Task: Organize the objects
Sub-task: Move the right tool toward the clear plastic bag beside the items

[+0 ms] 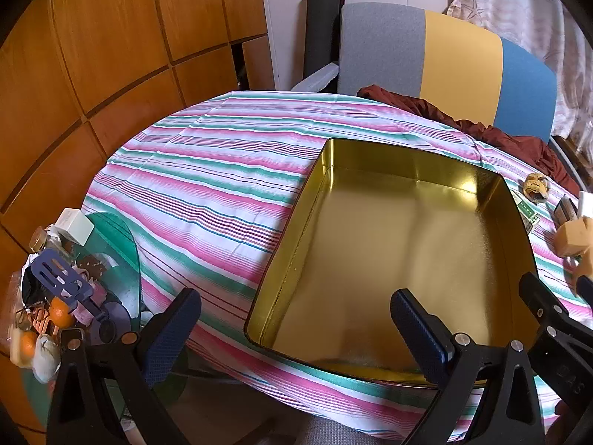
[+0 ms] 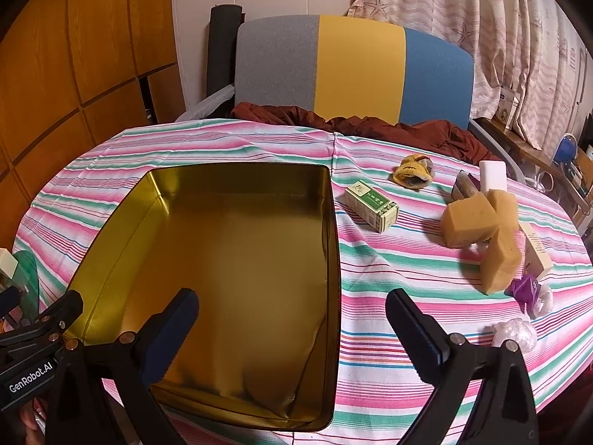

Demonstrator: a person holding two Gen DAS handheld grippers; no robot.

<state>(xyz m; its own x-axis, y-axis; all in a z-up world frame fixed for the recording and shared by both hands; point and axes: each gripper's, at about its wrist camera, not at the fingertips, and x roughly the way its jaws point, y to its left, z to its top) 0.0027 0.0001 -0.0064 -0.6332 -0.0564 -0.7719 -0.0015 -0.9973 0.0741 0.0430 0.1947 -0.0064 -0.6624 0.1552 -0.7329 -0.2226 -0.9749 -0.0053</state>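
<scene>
Tin sits empty, so nothing is packed yet; both your left gripper and right gripper hang apart, holding nothing. Judging by this, reach right for the green box or a sponge; clamp it, then carry it into the tin.

Your left gripper tilts forward and down, its jaws spread wide with nothing between the pads. Your right gripper, just beside it on its right, takes the same tilt, jaws equally wide and empty. Each gripper's frame shows at the edge of the other's view.
</scene>
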